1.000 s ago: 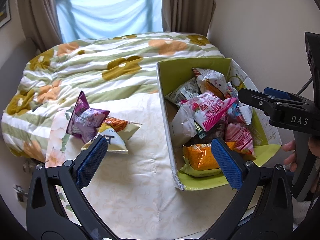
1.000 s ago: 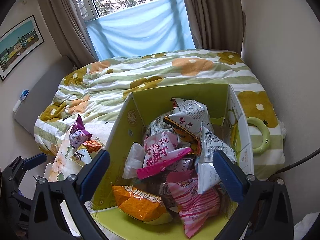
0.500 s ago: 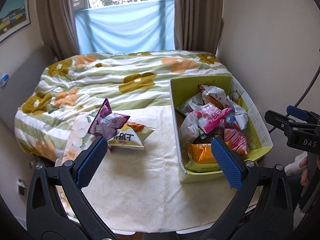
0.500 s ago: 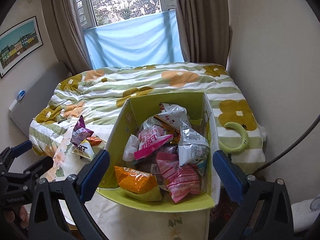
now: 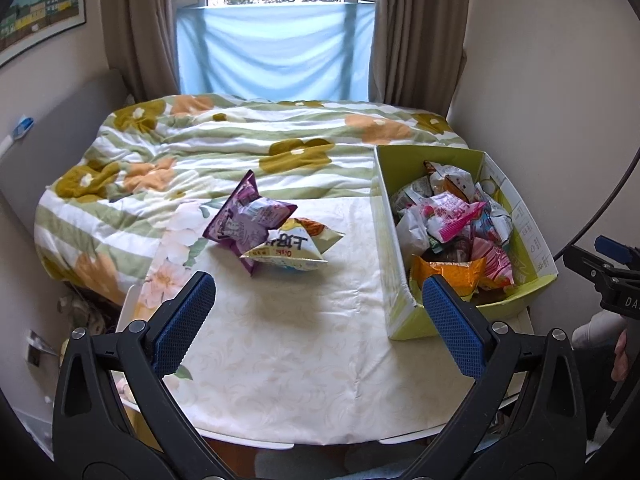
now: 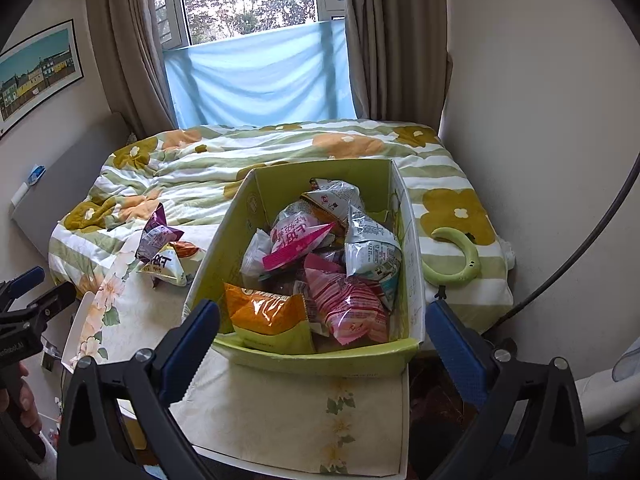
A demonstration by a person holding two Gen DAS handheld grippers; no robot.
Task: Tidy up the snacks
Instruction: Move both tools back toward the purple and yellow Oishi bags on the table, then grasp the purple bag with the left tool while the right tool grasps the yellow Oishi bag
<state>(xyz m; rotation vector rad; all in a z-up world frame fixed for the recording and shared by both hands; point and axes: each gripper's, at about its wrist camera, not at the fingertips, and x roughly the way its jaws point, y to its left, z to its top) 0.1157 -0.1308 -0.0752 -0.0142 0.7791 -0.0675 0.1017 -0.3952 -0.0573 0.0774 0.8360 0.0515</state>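
Left wrist view: the left gripper (image 5: 318, 314) hangs above the worktop's (image 5: 280, 360) near edge, its blue-padded fingers (image 5: 182, 322) wide apart and holding nothing. A purple snack bag (image 5: 244, 218) leans on a white snack bag (image 5: 290, 250) near the worktop's far edge. The green box (image 5: 396, 280) of snacks sits along the right edge.

Right wrist view: the right gripper (image 6: 320, 346) hovers before the green box's (image 6: 320, 356) near wall, fingers (image 6: 456, 354) spread and empty. An orange packet (image 6: 266, 314) and a pink packet (image 6: 348, 306) lie in the box's near end. A green ring (image 6: 456, 256) rests on the bed (image 6: 192, 164).
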